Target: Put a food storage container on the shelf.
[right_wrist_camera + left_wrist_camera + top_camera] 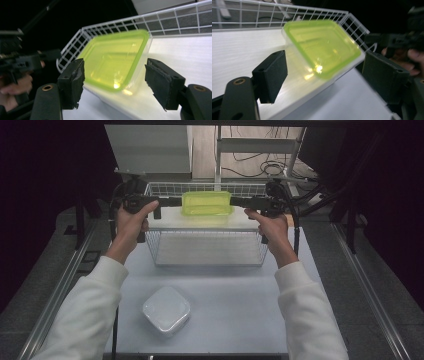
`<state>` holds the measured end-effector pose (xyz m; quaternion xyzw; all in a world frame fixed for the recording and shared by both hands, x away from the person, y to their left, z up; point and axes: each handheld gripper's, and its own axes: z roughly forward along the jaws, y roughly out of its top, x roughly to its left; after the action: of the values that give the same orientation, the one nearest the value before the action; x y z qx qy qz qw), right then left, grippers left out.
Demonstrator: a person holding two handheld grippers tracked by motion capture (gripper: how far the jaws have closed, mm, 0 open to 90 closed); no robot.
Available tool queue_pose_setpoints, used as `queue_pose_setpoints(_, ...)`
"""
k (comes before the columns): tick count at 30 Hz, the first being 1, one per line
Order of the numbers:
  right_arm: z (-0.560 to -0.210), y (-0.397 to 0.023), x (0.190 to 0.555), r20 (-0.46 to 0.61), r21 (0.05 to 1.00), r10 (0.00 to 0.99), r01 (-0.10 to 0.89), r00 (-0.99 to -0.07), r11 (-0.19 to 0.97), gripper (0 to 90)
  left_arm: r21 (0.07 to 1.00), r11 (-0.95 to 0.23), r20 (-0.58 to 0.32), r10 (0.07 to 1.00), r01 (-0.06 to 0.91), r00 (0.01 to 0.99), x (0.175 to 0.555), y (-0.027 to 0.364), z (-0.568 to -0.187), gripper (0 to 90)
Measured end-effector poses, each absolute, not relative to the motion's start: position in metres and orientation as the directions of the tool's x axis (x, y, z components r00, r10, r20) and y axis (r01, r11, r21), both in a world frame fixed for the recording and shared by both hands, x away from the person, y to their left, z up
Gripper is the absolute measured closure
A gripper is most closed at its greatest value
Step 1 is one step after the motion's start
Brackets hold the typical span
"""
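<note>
A clear plastic box with a lime-green lid sits at the back of a white wire basket, over a white board laid across it. My left gripper reaches in from the left and my right gripper from the right, one at each short end of the box. In the left gripper view the box lies between the wide-apart jaws of my left gripper, slightly blurred. The right gripper view shows the box between the spread jaws of my right gripper, with a gap on the right side.
A white rounded square container stands on the white table in front of the basket, near its front left. Metal rails run along both sides of the table. Cables and a frame lie beyond the basket.
</note>
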<state>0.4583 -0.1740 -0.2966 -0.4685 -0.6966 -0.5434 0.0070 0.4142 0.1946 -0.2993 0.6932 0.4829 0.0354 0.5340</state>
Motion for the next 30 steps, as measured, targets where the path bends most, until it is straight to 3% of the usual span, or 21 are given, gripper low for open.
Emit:
queue_pose_setpoints(6, -0.300, -0.179, 0.435, 0.368, 0.780, 0.678, 0.608, -0.636, 0.147, 32.1, 0.793, -0.028, -0.428, 0.685, 0.608, 0.590, 0.382, 0.200, -0.306, 21.7)
queue_pose_setpoints(14, -0.313, -0.183, 0.406, 0.278, 0.780, 0.661, 0.565, -0.698, 0.269, 34.4, 0.782, -0.110, -0.376, 0.701, 0.613, 0.606, 0.350, 0.194, -0.331, 22.9)
queue_pose_setpoints(28, -0.357, -0.209, 0.360, 0.273, 0.742, 0.653, 0.587, -0.706, 0.325, 37.1, 0.763, -0.198, -0.301, 0.734, 0.615, 0.609, 0.304, 0.192, -0.383, 25.9)
queue_pose_setpoints(30, -0.373, -0.212, 0.348, 0.278, 0.730, 0.653, 0.597, -0.705, 0.334, 37.1, 0.759, -0.239, -0.258, 0.743, 0.605, 0.617, 0.293, 0.191, -0.393, 26.3)
